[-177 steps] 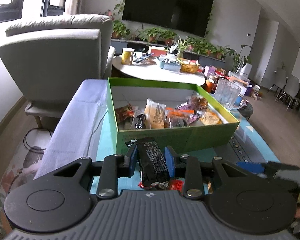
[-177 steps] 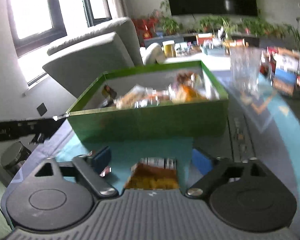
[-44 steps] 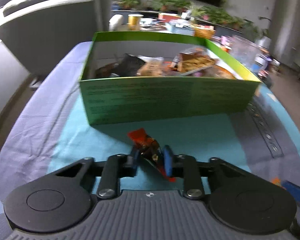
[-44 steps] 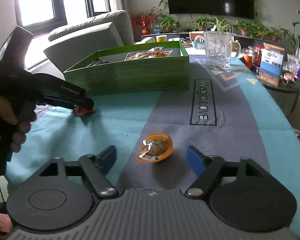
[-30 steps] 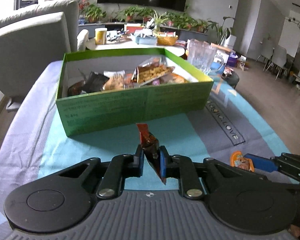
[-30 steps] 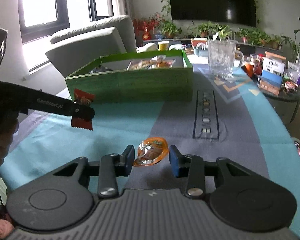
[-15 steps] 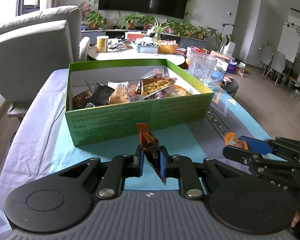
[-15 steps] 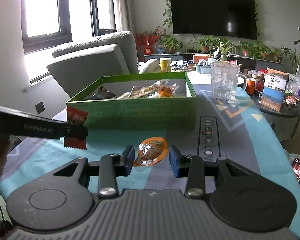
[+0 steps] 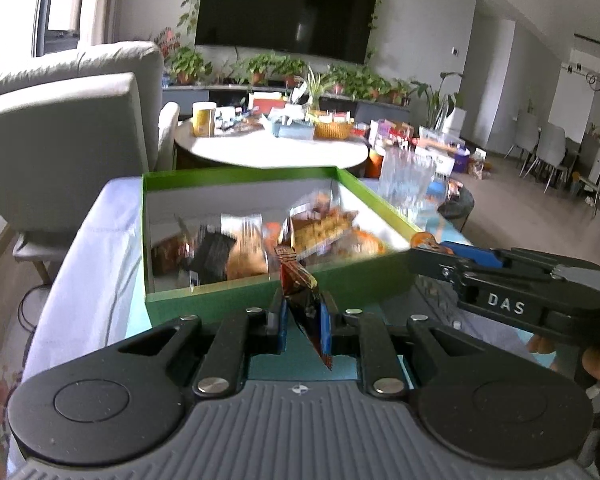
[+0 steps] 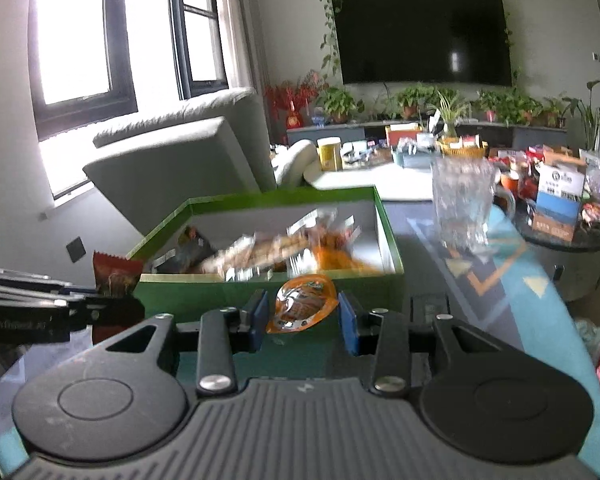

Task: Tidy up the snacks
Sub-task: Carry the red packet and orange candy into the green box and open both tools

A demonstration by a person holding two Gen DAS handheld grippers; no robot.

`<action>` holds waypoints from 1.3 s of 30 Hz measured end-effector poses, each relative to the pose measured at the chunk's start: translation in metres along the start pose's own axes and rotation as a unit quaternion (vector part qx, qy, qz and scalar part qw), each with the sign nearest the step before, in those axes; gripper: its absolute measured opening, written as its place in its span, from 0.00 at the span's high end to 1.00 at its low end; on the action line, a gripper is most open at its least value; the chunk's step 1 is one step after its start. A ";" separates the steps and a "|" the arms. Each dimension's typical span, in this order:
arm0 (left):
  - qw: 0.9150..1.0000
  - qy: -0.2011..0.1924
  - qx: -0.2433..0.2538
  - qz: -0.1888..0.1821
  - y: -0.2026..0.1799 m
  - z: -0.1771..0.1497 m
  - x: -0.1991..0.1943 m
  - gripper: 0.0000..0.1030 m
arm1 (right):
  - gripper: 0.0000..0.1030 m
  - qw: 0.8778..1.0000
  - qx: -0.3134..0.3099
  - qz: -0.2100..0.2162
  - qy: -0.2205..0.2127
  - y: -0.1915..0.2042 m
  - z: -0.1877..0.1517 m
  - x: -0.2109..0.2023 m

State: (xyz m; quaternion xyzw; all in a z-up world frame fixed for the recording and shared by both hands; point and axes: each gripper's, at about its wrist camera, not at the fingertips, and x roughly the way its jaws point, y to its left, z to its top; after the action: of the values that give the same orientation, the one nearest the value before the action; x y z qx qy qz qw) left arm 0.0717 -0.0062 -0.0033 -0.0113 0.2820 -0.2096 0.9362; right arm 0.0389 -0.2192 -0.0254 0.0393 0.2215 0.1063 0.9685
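Note:
My left gripper [image 9: 303, 314] is shut on a red snack packet [image 9: 302, 292], held upright just before the near wall of the green box [image 9: 236, 300]. The packet also shows in the right wrist view [image 10: 114, 274] at the left. My right gripper [image 10: 303, 320] is shut on an orange jelly cup [image 10: 304, 306], held at the box's near wall [image 10: 220, 296]; it also shows in the left wrist view [image 9: 424, 240] by the box's right corner. Several wrapped snacks [image 9: 260, 246] lie inside the box.
A clear glass mug [image 10: 466, 208] stands right of the box on the teal and grey table runner [image 10: 508, 280]. A grey armchair [image 9: 64, 136] is behind left. A cluttered round white table [image 9: 276, 150] stands beyond the box. A dark side table [image 10: 572, 240] with boxes is at right.
Both grippers have risen and moved forward toward the box with their snacks. The box now looks closer and its inside shows more from above.

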 end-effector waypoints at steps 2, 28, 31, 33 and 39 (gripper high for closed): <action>1.000 -0.012 0.002 0.001 0.001 0.010 0.002 0.86 | 0.58 1.000 -0.004 0.003 -0.013 0.004 0.009 0.004; 0.998 0.010 -0.012 0.053 0.036 0.038 0.075 0.86 | 0.58 0.999 -0.001 0.033 -0.013 0.010 0.043 0.082; 0.998 0.014 -0.013 0.057 0.038 0.038 0.082 0.86 | 0.58 0.999 -0.001 0.036 -0.011 0.010 0.042 0.090; 0.998 0.015 -0.014 0.058 0.040 0.040 0.087 0.86 | 0.58 0.999 -0.001 0.039 -0.008 0.010 0.043 0.095; 0.997 0.026 -0.018 0.068 0.041 0.038 0.102 0.85 | 0.57 0.999 -0.002 0.042 -0.002 0.008 0.040 0.106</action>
State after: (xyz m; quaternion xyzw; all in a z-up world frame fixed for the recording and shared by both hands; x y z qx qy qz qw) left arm 0.1845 -0.0128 -0.0301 -0.0038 0.3099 -0.1403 0.9404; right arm 0.1476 -0.1890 -0.0333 0.0465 0.2177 0.1474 0.9637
